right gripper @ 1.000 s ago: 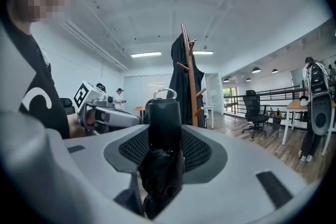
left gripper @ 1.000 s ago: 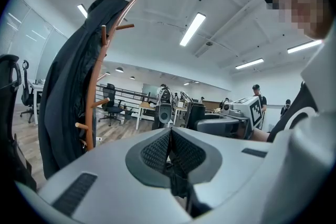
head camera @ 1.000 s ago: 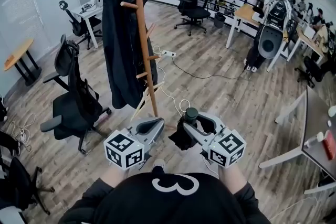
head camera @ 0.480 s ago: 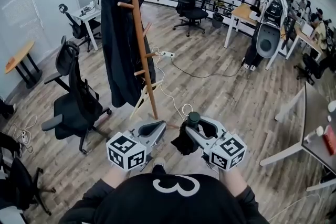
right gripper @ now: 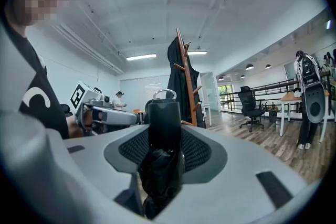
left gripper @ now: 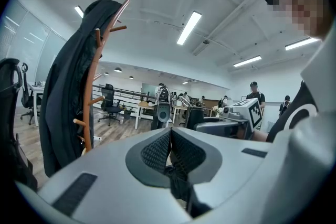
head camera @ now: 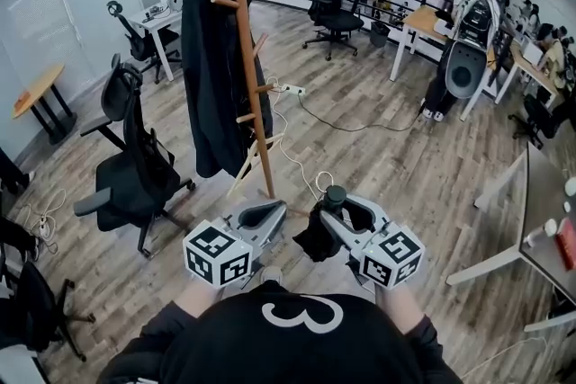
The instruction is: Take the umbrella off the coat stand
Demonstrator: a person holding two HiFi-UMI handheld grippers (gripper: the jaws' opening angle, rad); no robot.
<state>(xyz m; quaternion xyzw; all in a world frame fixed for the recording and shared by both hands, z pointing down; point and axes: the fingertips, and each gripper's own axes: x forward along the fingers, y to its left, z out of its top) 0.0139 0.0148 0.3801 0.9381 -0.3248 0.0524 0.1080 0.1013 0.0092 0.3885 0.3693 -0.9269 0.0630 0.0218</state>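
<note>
My right gripper [head camera: 343, 213] is shut on a folded black umbrella [head camera: 316, 232]: its dark handle [right gripper: 164, 119] with a metal loop stands up between the pads, and the black fabric hangs below. The left gripper [head camera: 266, 214] is shut with nothing in it, its pads [left gripper: 169, 150] pressed together. Both grippers are held low in front of my chest, side by side. The wooden coat stand [head camera: 247, 58] is ahead and to the left, a black coat [head camera: 205, 49] hanging on it. The umbrella is off the stand, well apart from it.
A black office chair [head camera: 130, 175] stands left of the coat stand. White cables [head camera: 288, 148] run across the wood floor near its base. Desks, chairs and seated people [head camera: 540, 45] fill the far right. A grey table [head camera: 531, 220] stands at my right.
The view has shifted slightly; the coat stand sits a little further right in the picture. Both grippers keep their place before my chest, the umbrella still in the right one.
</note>
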